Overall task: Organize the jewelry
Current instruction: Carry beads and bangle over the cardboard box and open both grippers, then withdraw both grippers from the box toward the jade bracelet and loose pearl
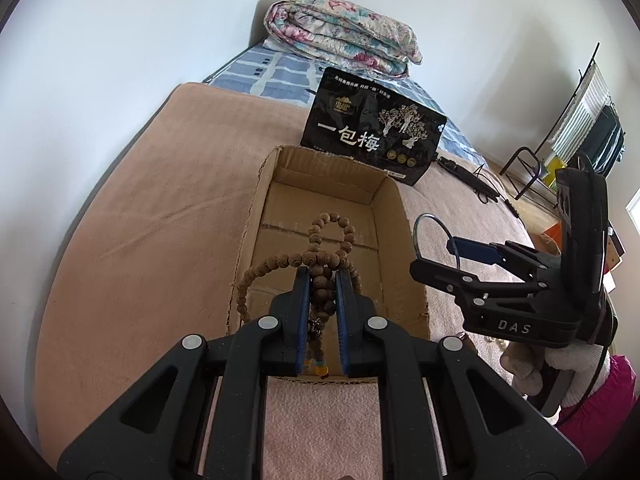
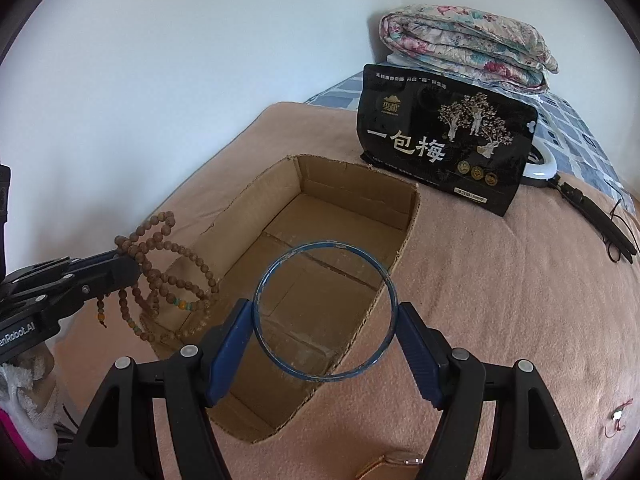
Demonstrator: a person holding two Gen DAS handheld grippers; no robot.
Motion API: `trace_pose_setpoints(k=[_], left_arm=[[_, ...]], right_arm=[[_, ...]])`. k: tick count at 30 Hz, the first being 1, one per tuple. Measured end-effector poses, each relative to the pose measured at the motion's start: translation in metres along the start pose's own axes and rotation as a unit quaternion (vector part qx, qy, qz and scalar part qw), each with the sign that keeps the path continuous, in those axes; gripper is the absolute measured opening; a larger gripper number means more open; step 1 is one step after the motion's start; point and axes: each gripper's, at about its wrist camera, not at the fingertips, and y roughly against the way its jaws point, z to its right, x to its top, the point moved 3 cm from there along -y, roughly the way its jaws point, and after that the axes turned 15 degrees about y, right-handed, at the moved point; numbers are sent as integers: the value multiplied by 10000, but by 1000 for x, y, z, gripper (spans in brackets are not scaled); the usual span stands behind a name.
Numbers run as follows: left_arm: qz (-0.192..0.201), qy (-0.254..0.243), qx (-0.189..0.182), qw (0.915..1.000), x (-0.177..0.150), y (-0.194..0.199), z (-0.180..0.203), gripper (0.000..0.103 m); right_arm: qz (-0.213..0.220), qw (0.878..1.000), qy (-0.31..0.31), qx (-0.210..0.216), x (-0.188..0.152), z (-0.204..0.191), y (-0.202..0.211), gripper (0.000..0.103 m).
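Note:
My left gripper (image 1: pixel 323 280) is shut on a long strand of brown wooden beads (image 1: pixel 320 258), which loops and dangles above the near end of an open cardboard box (image 1: pixel 390 208). From the right wrist view the same beads (image 2: pixel 160 276) hang at the box's left wall (image 2: pixel 240 216), held by the left gripper (image 2: pixel 120 264). My right gripper (image 2: pixel 326 316) is shut on a thin blue bangle (image 2: pixel 280 258), its pads pressing the ring's two sides above the box. In the left wrist view the right gripper (image 1: pixel 452 254) holds the bangle (image 1: pixel 420 222) beside the box's right wall.
The box rests on a pink-brown blanket (image 2: pixel 500 300) on a bed. A black snack bag (image 2: pixel 444 140) stands behind the box, with a folded floral quilt (image 2: pixel 464 44) beyond it. A black cable and ring light (image 2: pixel 592 208) lie at right. A small item on red cord (image 2: pixel 618 416) lies near right.

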Motion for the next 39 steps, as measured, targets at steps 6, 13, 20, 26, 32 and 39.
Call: trace_pose_setpoints(k=[6,13,20,26,32,39], left_arm=[[-100,82,43,9999,0,-6,-7,10],[-41,120,61,9999,1,-5,-7,35],[16,87,94,9999,0,-2,-6,35],[62,15,109,9999,-2,5,3,35],[109,-126,90,9998,-7,12,19,35],[192,-357,-51,9992,-17,16,46,36]], right_arm=[[22,9999,7,103,5,-3,-12,75],[78,10000,34,36,9,-7,-12,88],[152,9998,-28,-108,7,0,1,88],[212,9993,-148,-255,2,12,18,88],[299,9984,-199,-434,-7,23,43,88],[383,9956,-299,-805,-28,47,82,88]])
